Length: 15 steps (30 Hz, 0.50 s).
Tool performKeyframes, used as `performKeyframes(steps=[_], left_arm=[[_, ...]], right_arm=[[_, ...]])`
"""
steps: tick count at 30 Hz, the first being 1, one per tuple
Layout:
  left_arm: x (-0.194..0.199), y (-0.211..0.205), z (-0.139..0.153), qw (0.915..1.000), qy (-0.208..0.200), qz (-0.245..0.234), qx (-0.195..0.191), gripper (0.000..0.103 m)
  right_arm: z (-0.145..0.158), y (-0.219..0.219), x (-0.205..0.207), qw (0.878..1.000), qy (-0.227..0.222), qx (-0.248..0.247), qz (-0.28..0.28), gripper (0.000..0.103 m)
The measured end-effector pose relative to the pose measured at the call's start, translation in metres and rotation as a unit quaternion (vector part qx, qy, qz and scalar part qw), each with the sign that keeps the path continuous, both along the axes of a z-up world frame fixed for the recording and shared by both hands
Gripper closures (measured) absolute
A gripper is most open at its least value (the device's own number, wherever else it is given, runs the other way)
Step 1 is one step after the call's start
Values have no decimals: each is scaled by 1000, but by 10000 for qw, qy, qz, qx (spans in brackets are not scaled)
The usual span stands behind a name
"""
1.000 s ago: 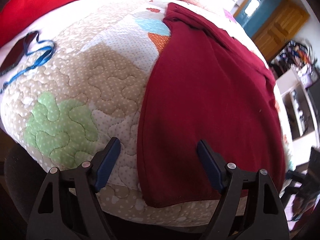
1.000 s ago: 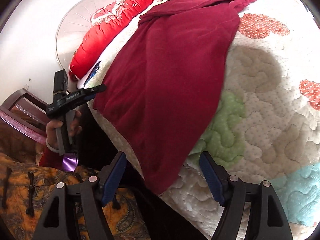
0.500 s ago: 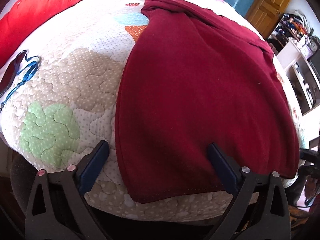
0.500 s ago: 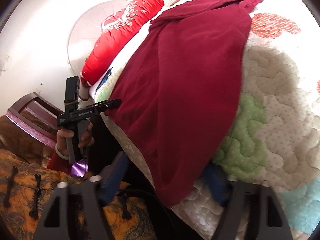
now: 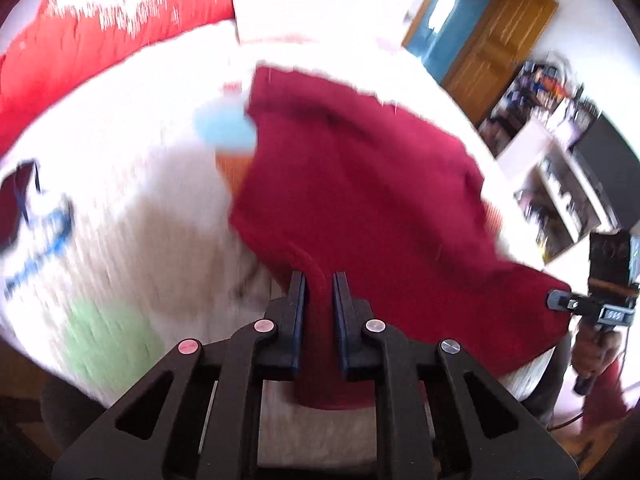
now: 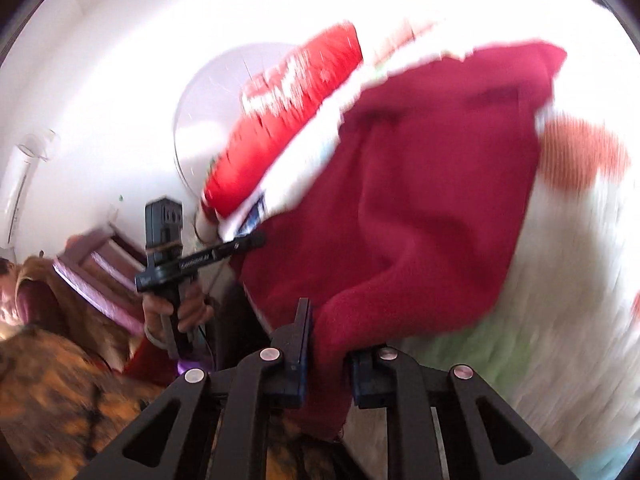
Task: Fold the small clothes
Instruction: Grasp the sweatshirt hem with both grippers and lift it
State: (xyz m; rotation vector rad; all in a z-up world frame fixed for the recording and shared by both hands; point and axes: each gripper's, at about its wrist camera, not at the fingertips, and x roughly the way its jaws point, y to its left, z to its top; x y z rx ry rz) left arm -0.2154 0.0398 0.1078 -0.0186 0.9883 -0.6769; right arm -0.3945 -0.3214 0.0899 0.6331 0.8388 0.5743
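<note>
— What sort of room is it?

— A bedroom, blurred in both views. A bed is covered by a pale quilt (image 5: 132, 216) with green, blue and orange patches. A red pillow (image 5: 100, 36) lies along the quilt's far edge in the left wrist view, and a wooden door (image 5: 500, 48) and cluttered shelves (image 5: 560, 184) stand off to the right.

— Where is the garment?

— A dark red garment (image 5: 360, 200) is spread over the quilt, reaching from the far edge to the near edge. Its two near corners are raised off the quilt; the rest still rests on it.

— And the left gripper?

— The left gripper (image 5: 319, 280) is clamped on the garment's near left corner. Its jaws have just been closing, and a thick fold of red cloth is pinched between the blue pads and hangs below them.

— The right one?

— The right gripper (image 6: 326, 320) grips the near right corner the same way. Its jaws have just been closing too, with bunched cloth squeezed between them. In this view the other gripper (image 6: 224, 252) shows at the garment's far side, with a hand (image 6: 176, 312) on its handle. Behind it stand a white wall (image 6: 100, 100) and a wooden chair (image 6: 100, 276).
</note>
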Motion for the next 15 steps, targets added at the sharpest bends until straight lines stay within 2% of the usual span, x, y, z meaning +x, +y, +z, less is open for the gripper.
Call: performKeyframes(steps=[4,7,9,11,13,15], left_arm=[[39,-17,37,9982,-570,123,-152,94],[67,-41,53,9956,-926,100,-76,94],[85,-51,57,9961,-881,96,-41,94],[95,-56,56,9966,-780,197,-175,94],[97,-57,50,9982,-522,161,-245,94],[94,-51,37,9994,-117,167,-264,94]], right_arm=[[32,-30,32,9967,-604,-36,-539,90],[47,-53,66,9923,-884,90,-865,90],[52,-67,94,9894,-923,15,-1117,90],[54,-76,116,9872,-799,-100,-1374,90],[52,-83,130,9866,-775,102,-1430,90],[50,-84,137,9867,-750,24,-1443,90]])
